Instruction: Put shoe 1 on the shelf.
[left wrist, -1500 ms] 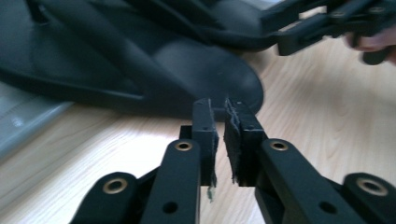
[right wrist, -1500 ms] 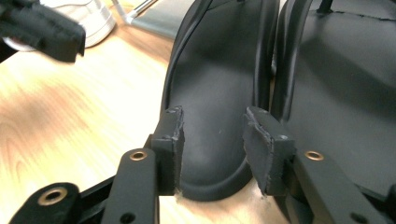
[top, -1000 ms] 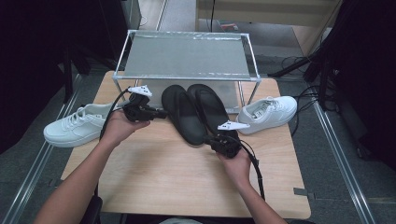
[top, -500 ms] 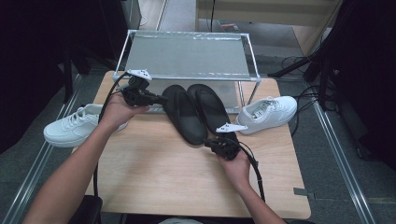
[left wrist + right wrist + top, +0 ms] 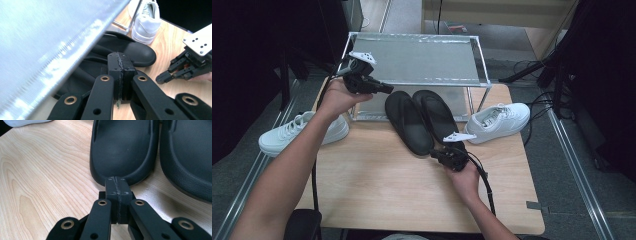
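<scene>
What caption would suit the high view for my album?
Two hand-held grippers, left and right, shut and empty, beside black slippers on a wooden table.

A wire rack [image 5: 412,62] is set at the far edge of the table [image 5: 377,185], centred between its sides. Two slippers are laid side by side in front of it, toes seemingly tucked under its shelf: the left slipper [image 5: 408,121] just beside the right slipper [image 5: 438,116]. A sneaker [image 5: 499,121] is placed right of the rack's leg, near the slippers. Another sneaker [image 5: 302,133] is found at the table's left edge, well apart from the first. The left gripper [image 5: 384,90] is held above the rack's front left corner; the right gripper [image 5: 433,155] is kept at the left slipper's near end.
</scene>
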The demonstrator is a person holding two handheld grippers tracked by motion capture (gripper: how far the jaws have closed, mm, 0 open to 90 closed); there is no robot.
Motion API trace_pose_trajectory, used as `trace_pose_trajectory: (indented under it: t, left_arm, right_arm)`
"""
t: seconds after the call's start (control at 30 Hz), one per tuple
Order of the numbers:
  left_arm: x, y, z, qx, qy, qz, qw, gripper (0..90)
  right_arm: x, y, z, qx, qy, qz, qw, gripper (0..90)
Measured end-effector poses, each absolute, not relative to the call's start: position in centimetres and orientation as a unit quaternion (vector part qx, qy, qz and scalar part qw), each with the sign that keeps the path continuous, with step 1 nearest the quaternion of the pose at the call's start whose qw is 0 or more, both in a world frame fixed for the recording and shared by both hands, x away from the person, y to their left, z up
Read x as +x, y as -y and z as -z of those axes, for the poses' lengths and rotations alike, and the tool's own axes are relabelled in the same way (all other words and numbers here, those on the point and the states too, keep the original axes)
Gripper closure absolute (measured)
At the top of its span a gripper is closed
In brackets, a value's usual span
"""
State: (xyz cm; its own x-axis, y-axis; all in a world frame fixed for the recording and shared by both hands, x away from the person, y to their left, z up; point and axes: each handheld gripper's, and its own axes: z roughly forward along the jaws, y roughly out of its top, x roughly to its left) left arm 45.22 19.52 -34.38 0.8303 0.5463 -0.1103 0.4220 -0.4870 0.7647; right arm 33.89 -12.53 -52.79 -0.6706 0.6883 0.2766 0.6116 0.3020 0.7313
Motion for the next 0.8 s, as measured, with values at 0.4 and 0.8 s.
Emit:
trace_pose_trajectory:
  t: [0.4, 0.8]
  left_arm:
    - [49.2, -19.9, 34.4, 0.86, -0.306, -0.089, 0.399, 90.0]
    - [50.4, -19.9, 35.5, 0.862, -0.295, -0.086, 0.403, 90.0]
  right_arm:
    - [34.6, 12.5, 53.6, 0.407, -0.81, -0.419, 0.045, 90.0]
    - [35.4, 11.8, 53.7, 0.406, -0.811, -0.418, 0.055, 90.0]
